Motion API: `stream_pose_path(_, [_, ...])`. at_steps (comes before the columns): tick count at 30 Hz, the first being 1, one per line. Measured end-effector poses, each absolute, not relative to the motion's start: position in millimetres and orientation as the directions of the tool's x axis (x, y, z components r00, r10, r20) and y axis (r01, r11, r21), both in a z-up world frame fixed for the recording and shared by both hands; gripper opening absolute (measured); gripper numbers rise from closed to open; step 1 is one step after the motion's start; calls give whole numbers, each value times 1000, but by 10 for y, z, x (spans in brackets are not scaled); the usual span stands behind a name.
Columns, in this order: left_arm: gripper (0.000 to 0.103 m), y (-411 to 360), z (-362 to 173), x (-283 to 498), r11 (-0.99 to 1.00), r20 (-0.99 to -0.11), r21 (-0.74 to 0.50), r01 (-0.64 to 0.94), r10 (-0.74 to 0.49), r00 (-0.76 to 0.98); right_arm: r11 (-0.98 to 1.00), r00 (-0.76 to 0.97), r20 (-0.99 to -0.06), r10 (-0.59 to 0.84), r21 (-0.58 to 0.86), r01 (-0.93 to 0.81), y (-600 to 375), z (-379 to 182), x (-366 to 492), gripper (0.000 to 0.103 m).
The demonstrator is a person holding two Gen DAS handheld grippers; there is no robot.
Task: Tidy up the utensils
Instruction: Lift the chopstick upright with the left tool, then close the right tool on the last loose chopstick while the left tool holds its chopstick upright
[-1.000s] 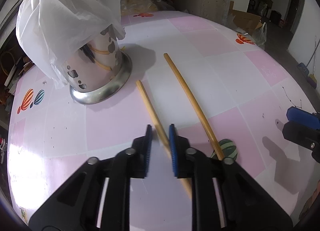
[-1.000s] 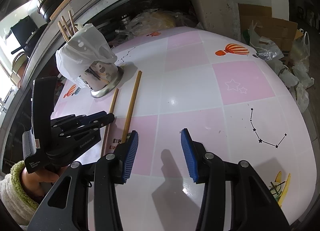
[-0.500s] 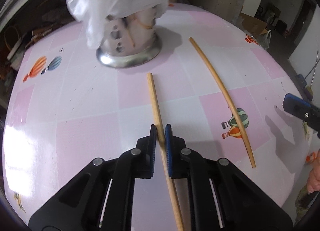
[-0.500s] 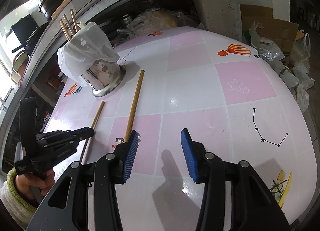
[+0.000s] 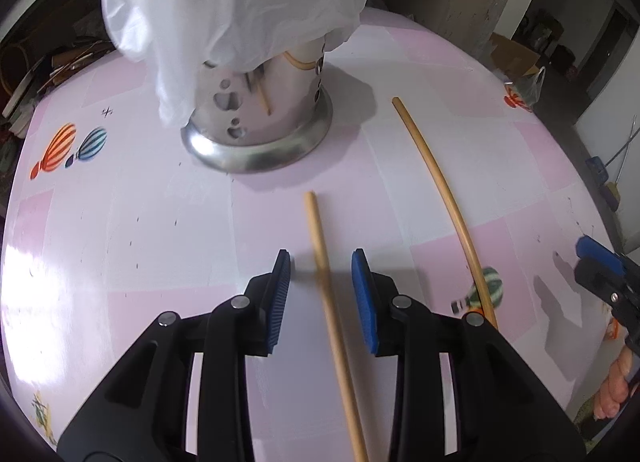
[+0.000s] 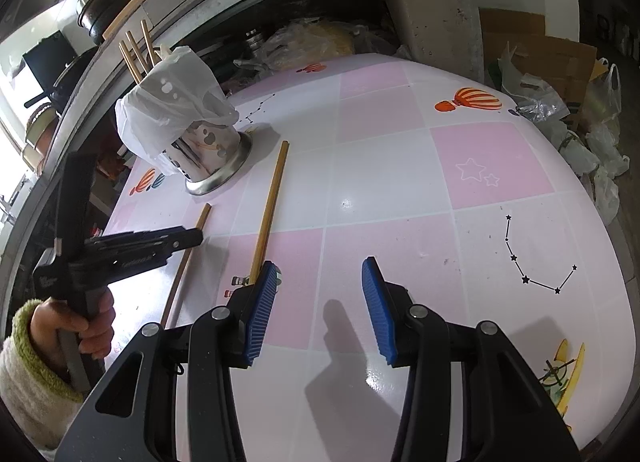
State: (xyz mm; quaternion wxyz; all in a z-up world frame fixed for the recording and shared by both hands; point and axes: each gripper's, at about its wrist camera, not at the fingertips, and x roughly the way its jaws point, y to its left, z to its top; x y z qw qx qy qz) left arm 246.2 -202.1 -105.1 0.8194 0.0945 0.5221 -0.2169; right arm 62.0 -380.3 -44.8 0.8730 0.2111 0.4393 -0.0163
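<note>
My left gripper (image 5: 321, 271) stands with its blue ribbed pads parted and holds nothing; a pale wooden chopstick (image 5: 330, 308) lies flat on the pink-and-white checked tablecloth (image 5: 120, 230) between the pads, touching neither as far as I can tell. Its far tip points toward the perforated stainless-steel utensil holder (image 5: 256, 130), stopping short of the holder's flared base. A second, darker wooden chopstick (image 5: 448, 198) lies to the right of the first, well apart from it, its far end near the holder's base. A crumpled white plastic bag (image 5: 240, 2) drapes over the holder's top, and several chopsticks (image 6: 136, 52) stand upright in it. My right gripper (image 6: 320, 302) hangs wide open and empty, to the right of the holder, its left pad just beside the darker chopstick's near end.
</note>
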Motion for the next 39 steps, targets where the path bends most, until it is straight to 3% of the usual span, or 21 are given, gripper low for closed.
stream_pose_path(4, [29, -2101, -1058, 2537, 892, -902, -50, 448, -233, 363, 909, 614, -774, 158, 357, 216, -3812, -452, 622, 44])
stream_pose_path(17, [7, -2267, -1099, 2562, 907, -890, 40, 419, -158, 427, 912, 616, -774, 150, 349, 216, -3808, -421, 639, 44])
stream_pose_path(24, [6, -2014, -997, 2506, 914, -868, -60, 401, -246, 431, 915, 623, -772, 129, 334, 224, -3815, -351, 604, 44])
stream_pose_path(39, [6, -1053, 42, 2118, 874, -624, -292, 388, -482, 615, 916, 628, -744, 228, 383, 122, -3706, -196, 1018, 44])
